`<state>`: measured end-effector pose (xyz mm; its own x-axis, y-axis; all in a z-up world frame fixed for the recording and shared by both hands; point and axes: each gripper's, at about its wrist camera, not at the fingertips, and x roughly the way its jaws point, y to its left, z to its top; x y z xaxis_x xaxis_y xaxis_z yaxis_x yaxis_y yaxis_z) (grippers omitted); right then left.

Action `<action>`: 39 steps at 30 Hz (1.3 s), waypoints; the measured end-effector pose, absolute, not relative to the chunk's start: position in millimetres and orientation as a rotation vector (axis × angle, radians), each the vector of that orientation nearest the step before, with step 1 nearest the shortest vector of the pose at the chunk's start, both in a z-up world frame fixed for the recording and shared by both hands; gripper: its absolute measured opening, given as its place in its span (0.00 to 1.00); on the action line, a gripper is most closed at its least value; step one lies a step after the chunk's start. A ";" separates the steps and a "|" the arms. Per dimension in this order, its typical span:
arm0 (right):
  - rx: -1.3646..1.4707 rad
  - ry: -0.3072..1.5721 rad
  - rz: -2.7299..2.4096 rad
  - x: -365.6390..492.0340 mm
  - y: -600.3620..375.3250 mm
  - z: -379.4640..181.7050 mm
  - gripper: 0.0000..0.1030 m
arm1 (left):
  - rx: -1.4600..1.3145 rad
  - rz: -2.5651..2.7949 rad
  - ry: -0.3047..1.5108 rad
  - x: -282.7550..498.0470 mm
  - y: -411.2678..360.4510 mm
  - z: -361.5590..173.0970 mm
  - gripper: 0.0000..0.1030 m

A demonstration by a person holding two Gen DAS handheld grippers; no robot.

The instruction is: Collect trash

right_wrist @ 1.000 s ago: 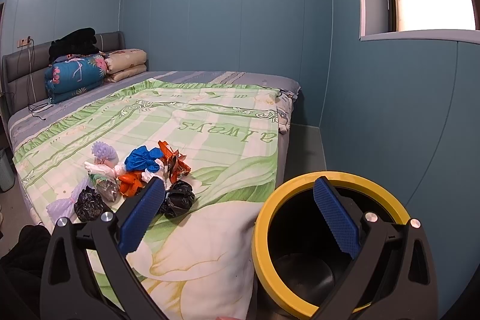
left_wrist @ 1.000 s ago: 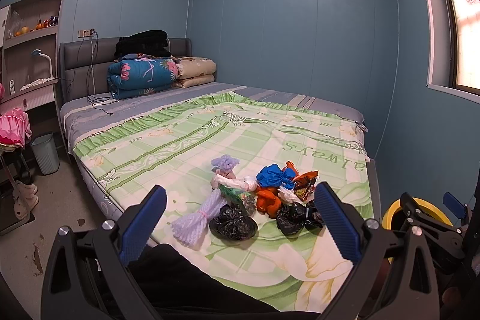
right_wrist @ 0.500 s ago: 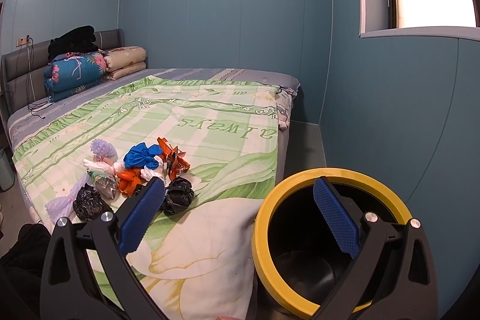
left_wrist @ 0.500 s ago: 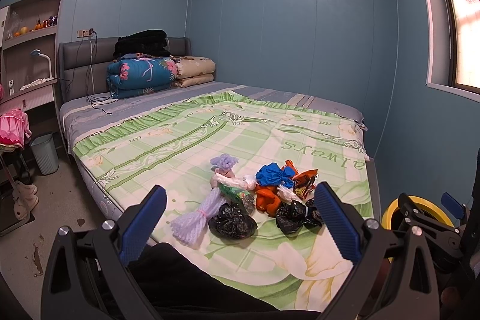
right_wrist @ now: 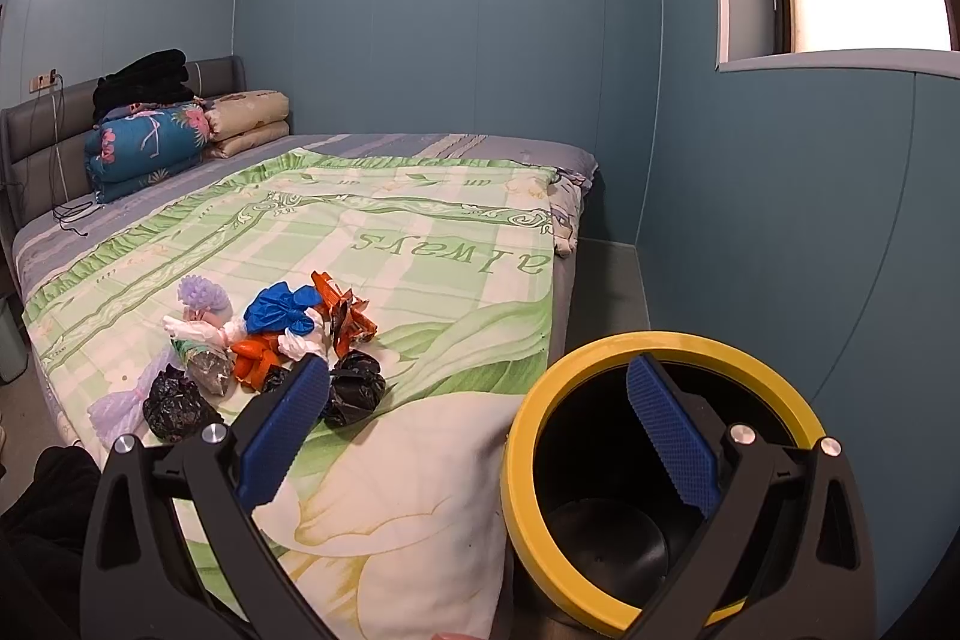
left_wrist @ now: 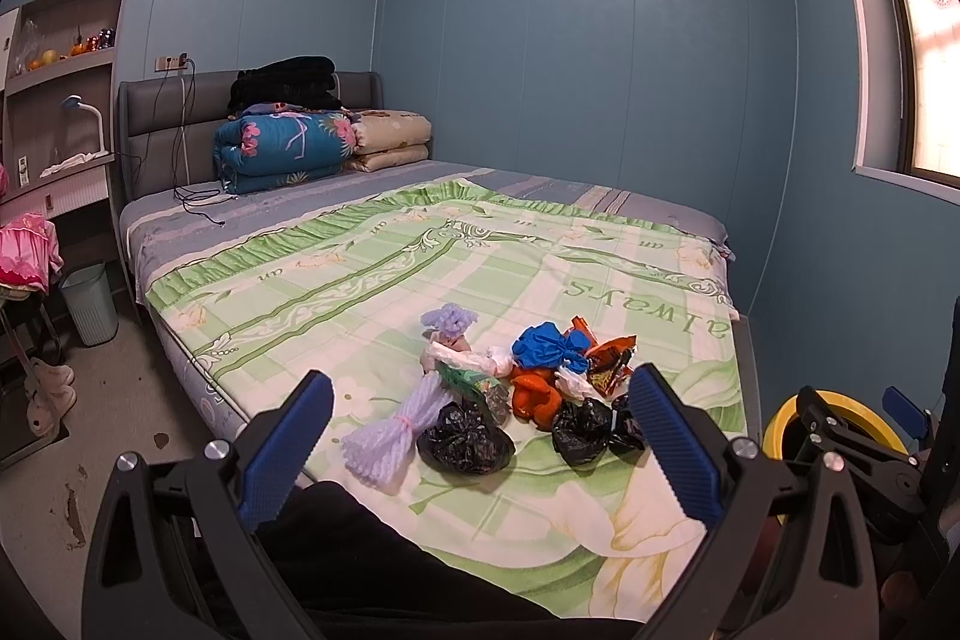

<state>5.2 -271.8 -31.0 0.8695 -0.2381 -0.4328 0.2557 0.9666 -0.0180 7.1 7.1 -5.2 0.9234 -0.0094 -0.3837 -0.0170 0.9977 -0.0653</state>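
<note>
A heap of trash (left_wrist: 522,394) lies on the green-and-cream quilt (left_wrist: 372,280) near the foot of the bed (right_wrist: 540,148). It holds several knotted black bags (left_wrist: 465,439), a blue bag (left_wrist: 549,346), an orange bag (left_wrist: 534,394), an orange snack wrapper (left_wrist: 609,358), white plastic, and a pale purple bundle (left_wrist: 390,430) lying at the left edge of the heap. The left gripper (left_wrist: 480,436) hovers over the foot end of the bed, its blue fingers (left_wrist: 285,445) spread wide with nothing between them, the heap lying ahead of it. The right gripper (right_wrist: 477,430) is likewise wide apart and holds nothing; its left finger (right_wrist: 282,433) sits in front of the nearest black bags, and its right finger appears over the mouth of a bin (right_wrist: 660,340) with a yellow rim and dark inside, standing on the floor just beside the foot corner of the bed. At the headboard end sit a folded floral duvet (left_wrist: 282,148), beige pillows (left_wrist: 390,139) and a dark garment (left_wrist: 282,82). A pale wastebasket (left_wrist: 90,301) stands on the floor by the bed's left side.
</note>
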 end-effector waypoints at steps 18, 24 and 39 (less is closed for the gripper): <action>0.042 0.453 -0.260 5.3 -272.6 -32.7 0.92 | -0.069 0.004 0.397 6.8 8.0 -5.1 0.92; 0.042 0.456 -0.265 4.4 -270.1 -33.0 0.92 | -0.069 0.004 0.397 7.1 8.0 -4.5 0.92; 0.044 0.458 -0.265 4.8 -271.4 -33.2 0.92 | -0.070 0.004 0.399 7.8 8.5 -4.7 0.92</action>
